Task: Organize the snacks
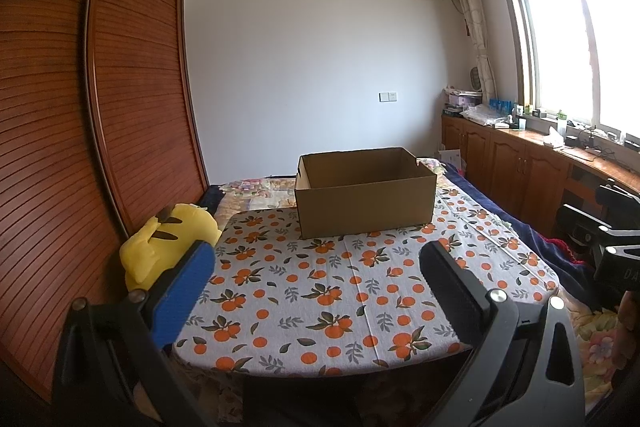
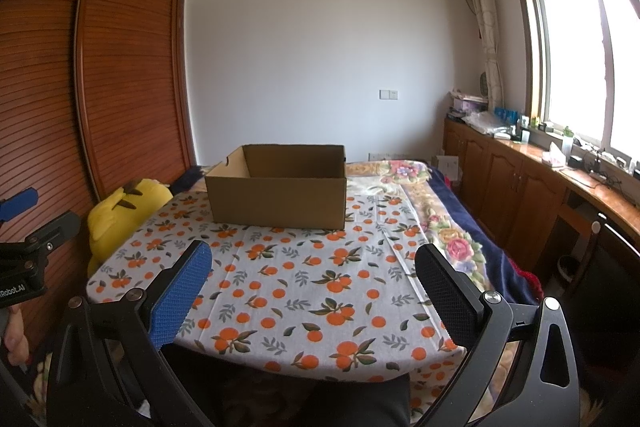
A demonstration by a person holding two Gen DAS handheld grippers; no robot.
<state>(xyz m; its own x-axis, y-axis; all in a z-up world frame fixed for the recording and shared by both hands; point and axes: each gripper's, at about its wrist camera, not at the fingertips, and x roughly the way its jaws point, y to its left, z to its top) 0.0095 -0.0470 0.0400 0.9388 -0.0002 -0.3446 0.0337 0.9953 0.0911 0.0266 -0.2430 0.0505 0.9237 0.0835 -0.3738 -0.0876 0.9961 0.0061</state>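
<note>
An open brown cardboard box [image 1: 366, 193] [image 2: 278, 187] stands at the far end of a board covered with an orange-fruit cloth [image 1: 320, 291] [image 2: 304, 287]. What lies inside the box is hidden by its near wall. No snacks show in either view. My left gripper [image 1: 318, 259] hovers open above the near part of the cloth, nothing between its fingers. My right gripper [image 2: 314, 259] is open too, at about the same height, empty. The right gripper's body [image 1: 616, 239] shows at the right edge of the left wrist view.
A yellow plush toy [image 1: 164, 239] [image 2: 124, 211] lies left of the board against a slatted wooden wardrobe [image 1: 80, 107]. The board rests on a bed with a floral and navy blanket [image 2: 452, 227]. Wooden cabinets [image 2: 520, 187] under a window run along the right.
</note>
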